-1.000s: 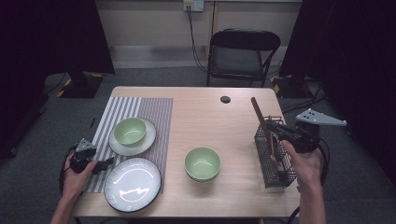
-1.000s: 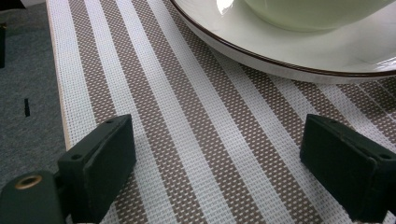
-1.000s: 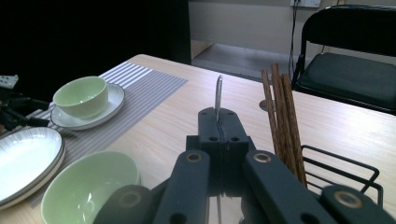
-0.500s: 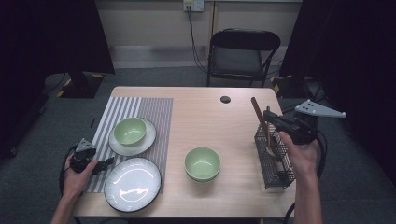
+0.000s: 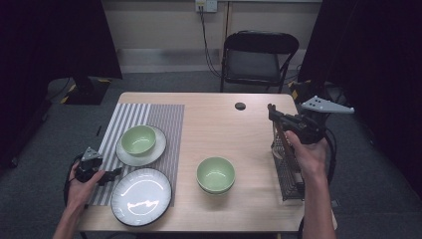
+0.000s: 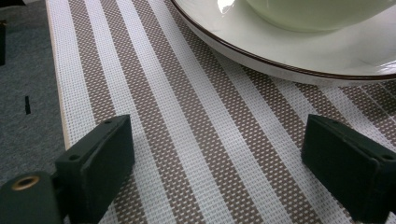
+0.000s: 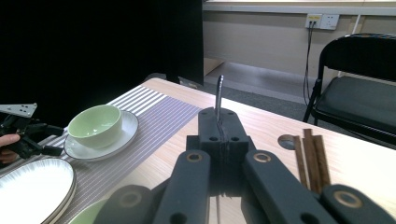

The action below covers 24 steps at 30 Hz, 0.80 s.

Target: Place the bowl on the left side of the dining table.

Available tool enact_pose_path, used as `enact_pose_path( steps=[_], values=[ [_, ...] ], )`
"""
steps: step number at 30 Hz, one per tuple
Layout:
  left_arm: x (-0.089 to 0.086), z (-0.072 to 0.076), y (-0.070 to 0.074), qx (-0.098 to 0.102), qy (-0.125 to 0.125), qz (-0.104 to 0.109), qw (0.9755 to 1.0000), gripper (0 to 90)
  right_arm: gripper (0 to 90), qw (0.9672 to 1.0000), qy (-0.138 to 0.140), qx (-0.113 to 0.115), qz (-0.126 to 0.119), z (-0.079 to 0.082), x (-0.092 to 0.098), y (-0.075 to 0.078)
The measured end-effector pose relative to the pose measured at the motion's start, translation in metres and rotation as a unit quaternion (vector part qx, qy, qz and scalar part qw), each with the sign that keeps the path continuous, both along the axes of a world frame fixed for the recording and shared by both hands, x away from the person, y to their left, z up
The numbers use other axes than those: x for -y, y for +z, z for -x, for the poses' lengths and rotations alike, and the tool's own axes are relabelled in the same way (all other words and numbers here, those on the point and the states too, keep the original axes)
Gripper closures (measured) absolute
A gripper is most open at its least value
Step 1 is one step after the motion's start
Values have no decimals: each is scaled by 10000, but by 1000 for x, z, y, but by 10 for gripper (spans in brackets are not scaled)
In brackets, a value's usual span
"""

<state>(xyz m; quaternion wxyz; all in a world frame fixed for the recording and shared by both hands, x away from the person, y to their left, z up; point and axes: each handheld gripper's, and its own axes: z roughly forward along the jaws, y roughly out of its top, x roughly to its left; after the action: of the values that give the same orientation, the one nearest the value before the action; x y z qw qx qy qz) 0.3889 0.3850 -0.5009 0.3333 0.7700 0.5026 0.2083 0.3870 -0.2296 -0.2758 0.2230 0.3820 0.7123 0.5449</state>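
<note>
As the pictures show, work is at an early stage:
Right gripper point(image 7: 218, 128): jaws together, clamped on a thin grey metal utensil handle point(image 7: 219, 95) that points upward, held above the black wire cutlery rack point(image 5: 287, 172) at the table's right edge
Left gripper point(image 6: 224, 172): jaws apart, nothing between them, low over the striped woven placemat point(image 6: 196, 121)
Done, as I judge: utensil lifted from the rack
Left: to lay it near the green bowl on the white plate point(image 5: 139, 140); brown chopsticks point(image 7: 310, 156) untouched
</note>
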Motion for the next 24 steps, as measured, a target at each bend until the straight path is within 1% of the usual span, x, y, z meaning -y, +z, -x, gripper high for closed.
enact_pose_path(
  steps=[2, 3, 5, 6, 8, 10, 11, 12, 14, 16, 18, 20, 24],
  values=[
    [0, 1, 1, -5, 95, -2, 10000, 132, 900, 10000, 54, -10, -11, -1, -3, -1],
    [-1, 1, 2, -16, 128, 34, 9999, 153, 900, 9999, 103, -17, 7, -2, -5, -2],
    [-2, 2, 2, -43, 123, 100, 9999, 154, 900, 9998, 180, 4, 20, -3, -9, -4],
    [-2, 3, 3, -49, 107, 72, 9999, 154, 900, 9998, 181, -19, 38, -4, -10, -5],
    [-1, 5, 3, -85, 64, 142, 9998, 157, 900, 9998, 212, -37, 42, -5, -12, -6],
    [0, 6, 4, -100, 104, 49, 9999, 168, 900, 9997, 221, -57, 64, -6, -15, -7],
    [-1, 7, 5, -139, 103, 120, 9998, 167, 900, 9996, 261, -59, 62, -7, -17, -8],
    [-1, 7, 6, -142, 109, 283, 9994, 164, 900, 9996, 270, -69, 66, -8, -19, -8],
    [-1, 10, 9, -130, 104, 379, 9991, 164, 900, 9994, 313, -79, 95, -10, -23, -10],
    [0, 13, 12, -62, 59, 280, 9996, 164, 900, 9993, 349, -102, 96, -11, -26, -12],
    [2, 17, 15, -13, 50, 322, 9995, 164, 900, 9992, 370, -111, 88, -12, -30, -13],
    [4, 21, 17, 42, -1, 270, 9996, 164, 900, 9991, 409, -123, 69, -14, -33, -13],
    [8, 30, 22, 121, -78, 270, 9995, 164, 900, 9988, 470, -144, 63, -16, -40, -15]
  ],
)
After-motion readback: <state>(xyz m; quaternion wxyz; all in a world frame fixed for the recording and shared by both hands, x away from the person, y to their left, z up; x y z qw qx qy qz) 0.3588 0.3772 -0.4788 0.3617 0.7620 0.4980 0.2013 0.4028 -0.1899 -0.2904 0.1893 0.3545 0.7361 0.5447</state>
